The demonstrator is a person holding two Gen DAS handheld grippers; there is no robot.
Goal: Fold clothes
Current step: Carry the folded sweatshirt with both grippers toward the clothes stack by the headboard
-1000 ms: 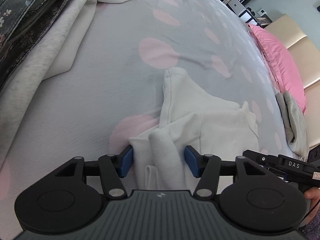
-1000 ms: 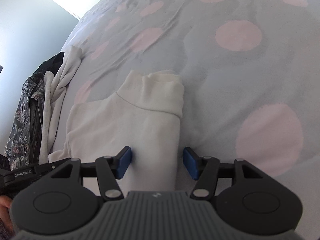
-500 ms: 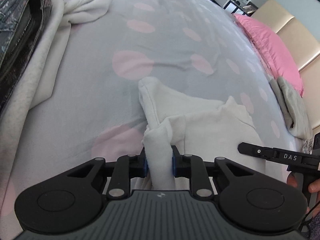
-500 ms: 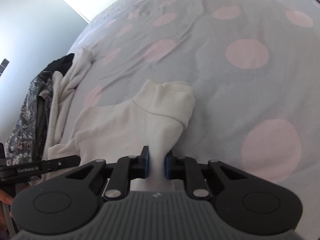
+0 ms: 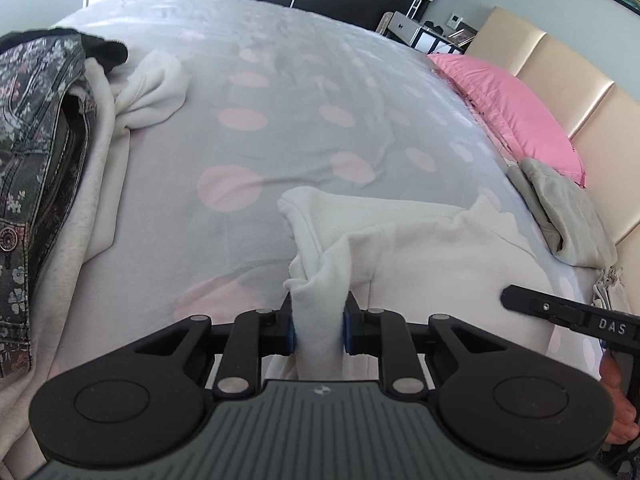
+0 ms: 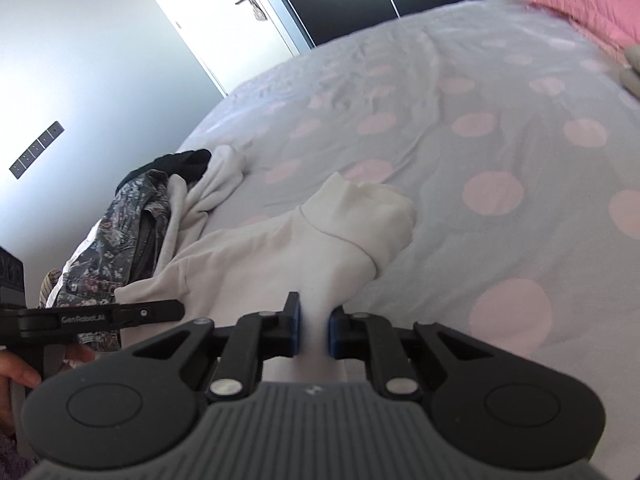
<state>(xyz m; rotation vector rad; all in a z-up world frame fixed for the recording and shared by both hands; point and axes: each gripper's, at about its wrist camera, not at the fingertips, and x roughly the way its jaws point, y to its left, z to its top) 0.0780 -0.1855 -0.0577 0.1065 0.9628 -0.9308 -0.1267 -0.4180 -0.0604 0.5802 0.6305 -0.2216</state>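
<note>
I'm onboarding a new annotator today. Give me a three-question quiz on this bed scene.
1. True or false: both tongs are shut on the white garment.
2. What lies against the pink pillow? A) a grey folded item B) a floral jacket C) a black top
3. What colour are the spots on the bedspread?

Key: 1 true: left tongs, right tongs. 2 A. 3 pink.

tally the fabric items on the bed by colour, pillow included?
White or cream: 2, the cream knit turtleneck sweater and the white fleece garment
Dark floral denim jacket: 1
Black garment: 1
Grey folded garment: 1
Pink pillow: 1
Total: 6
</note>
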